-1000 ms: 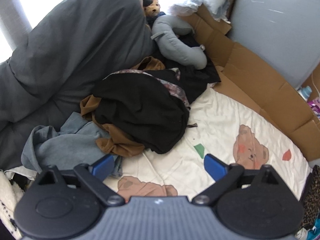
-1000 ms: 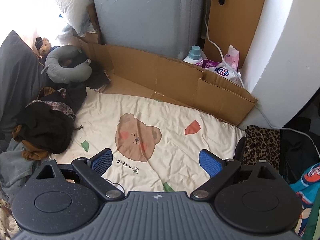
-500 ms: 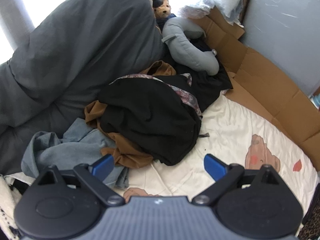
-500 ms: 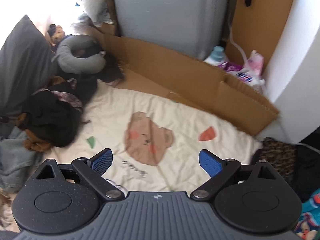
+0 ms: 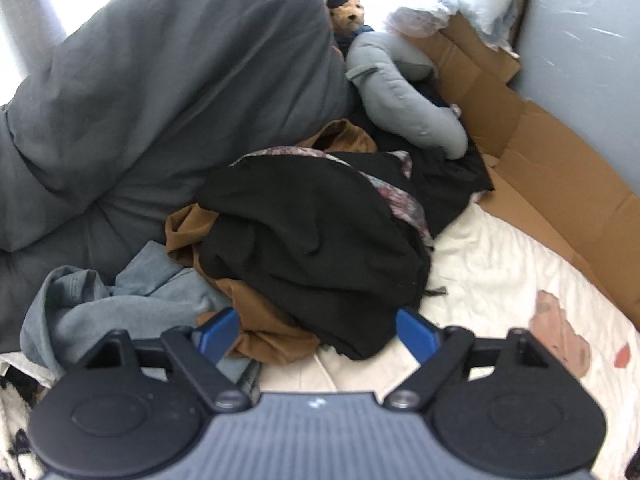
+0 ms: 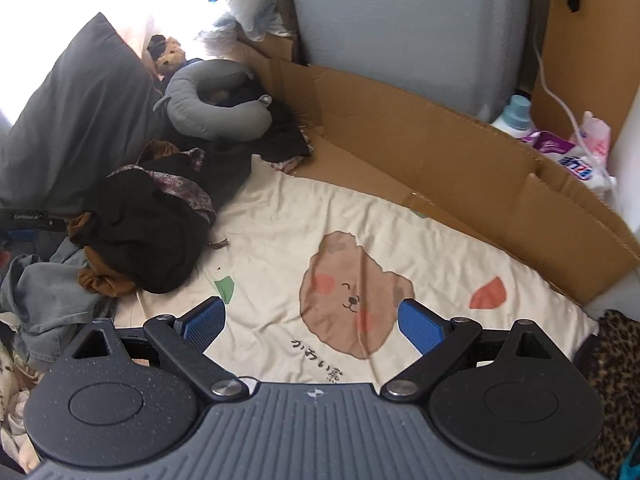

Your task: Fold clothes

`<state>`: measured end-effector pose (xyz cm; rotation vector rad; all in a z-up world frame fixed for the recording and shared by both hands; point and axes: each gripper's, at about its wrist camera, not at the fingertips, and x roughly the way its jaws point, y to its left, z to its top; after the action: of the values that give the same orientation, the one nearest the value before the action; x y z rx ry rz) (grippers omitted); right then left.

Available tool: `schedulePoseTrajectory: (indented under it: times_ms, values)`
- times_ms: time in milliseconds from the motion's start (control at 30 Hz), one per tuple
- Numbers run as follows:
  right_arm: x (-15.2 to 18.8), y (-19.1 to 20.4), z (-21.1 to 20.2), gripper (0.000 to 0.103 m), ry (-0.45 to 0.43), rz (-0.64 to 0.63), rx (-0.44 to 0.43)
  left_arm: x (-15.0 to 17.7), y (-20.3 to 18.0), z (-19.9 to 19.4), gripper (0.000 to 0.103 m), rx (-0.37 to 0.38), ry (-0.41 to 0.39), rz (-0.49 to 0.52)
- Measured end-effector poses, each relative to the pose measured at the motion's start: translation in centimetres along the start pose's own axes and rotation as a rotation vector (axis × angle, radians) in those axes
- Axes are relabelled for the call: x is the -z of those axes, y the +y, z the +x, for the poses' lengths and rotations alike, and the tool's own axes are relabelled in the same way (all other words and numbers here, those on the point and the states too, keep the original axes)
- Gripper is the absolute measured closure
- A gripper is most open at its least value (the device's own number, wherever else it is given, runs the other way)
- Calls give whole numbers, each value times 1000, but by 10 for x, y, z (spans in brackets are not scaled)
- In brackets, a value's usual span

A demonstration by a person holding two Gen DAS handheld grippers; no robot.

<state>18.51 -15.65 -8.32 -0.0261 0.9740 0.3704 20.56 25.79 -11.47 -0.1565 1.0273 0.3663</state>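
A heap of clothes lies on the left of a cream bear-print sheet (image 6: 352, 224): a black garment (image 5: 320, 248) on top, a brown one (image 5: 264, 328) under it, and a grey-blue one (image 5: 100, 304) at the near left. My left gripper (image 5: 318, 334) is open, and its blue pads straddle the near edge of the black and brown garments. In the right wrist view the same heap (image 6: 144, 232) sits at the left. My right gripper (image 6: 312, 326) hangs open over the printed bear, with nothing between its fingers.
A dark grey duvet (image 5: 152, 92) rises behind the heap. A grey neck pillow (image 5: 404, 96) and a small teddy bear (image 5: 350, 12) lie at the back. Flattened cardboard (image 6: 460, 168) lines the sheet's far side, with a detergent bottle (image 6: 516, 114) behind it. Leopard-print fabric (image 6: 616, 364) lies at the right.
My left gripper has moved forward and left onto the clothes heap; its pads now flank the black garment's edge. The right gripper swung left and slightly closer to the sheet. Both stayed open.
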Motion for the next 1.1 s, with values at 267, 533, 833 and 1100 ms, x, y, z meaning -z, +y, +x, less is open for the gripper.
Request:
schedulePoseTrajectory:
  times_ms: [267, 533, 833, 1100]
  values:
    - [13, -6, 50, 6, -26, -10, -72, -3, 13, 39, 26, -12, -75, -35]
    - [24, -7, 90, 7, -41, -35, -111, -6, 17, 74, 30, -23, -100, -64]
    - [43, -7, 120, 7, -73, -4, -116, -7, 23, 111, 44, -21, -113, -101]
    - [68, 1, 138, 8, -41, 23, -164, -13, 19, 136, 51, -25, -125, -103]
